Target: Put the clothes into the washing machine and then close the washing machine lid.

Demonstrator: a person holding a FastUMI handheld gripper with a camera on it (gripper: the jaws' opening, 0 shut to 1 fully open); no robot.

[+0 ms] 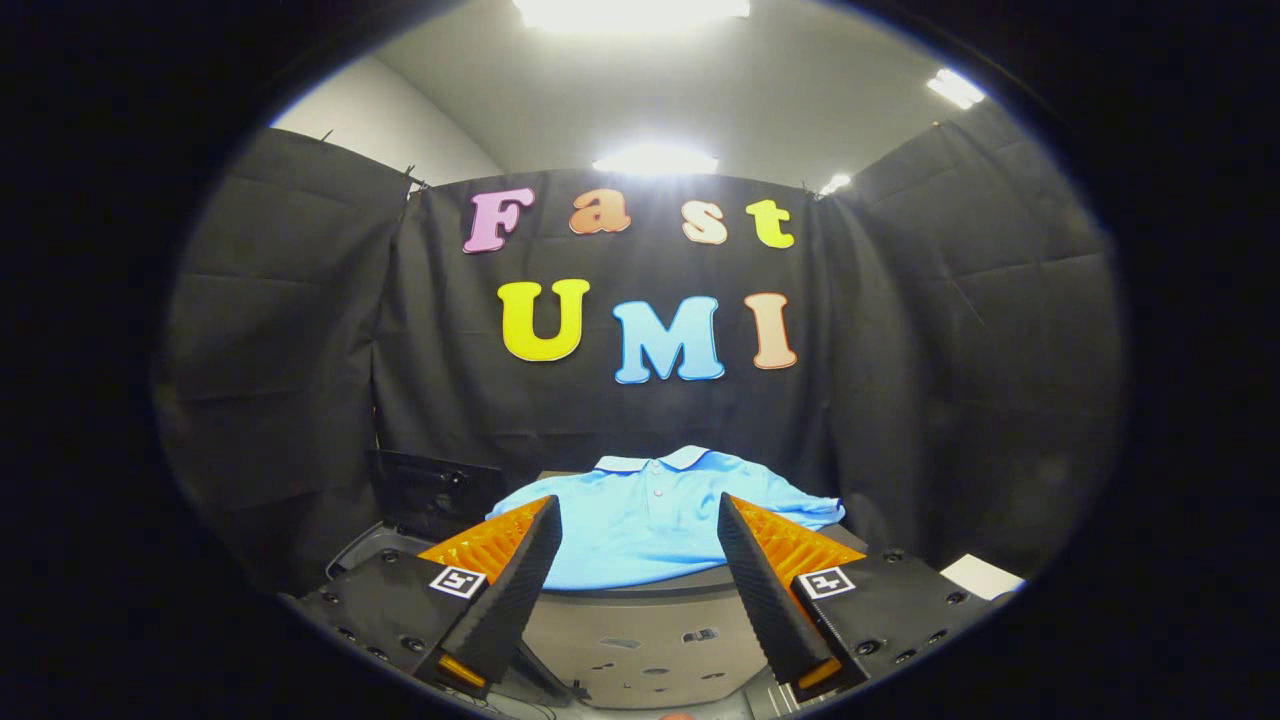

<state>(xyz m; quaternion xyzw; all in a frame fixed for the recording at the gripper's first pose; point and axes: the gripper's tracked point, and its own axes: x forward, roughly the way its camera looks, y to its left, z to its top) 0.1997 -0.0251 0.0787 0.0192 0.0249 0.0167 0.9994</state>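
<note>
Gripper (pixel 640 510) low in frame, fingers spread wide, holding nothing, touching nothing. Light blue polo shirt (pixel 655 520) lies flat at lower centre on a dark surface (pixel 640 590), just beyond and between the fingertips. Collar faces the booth wall.

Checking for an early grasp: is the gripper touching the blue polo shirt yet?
Apart. In the gripper view the gripper is open, its fingers spread wide, with the blue polo shirt lying flat on the dark surface beyond the fingertips, nothing pinched between them.
</note>
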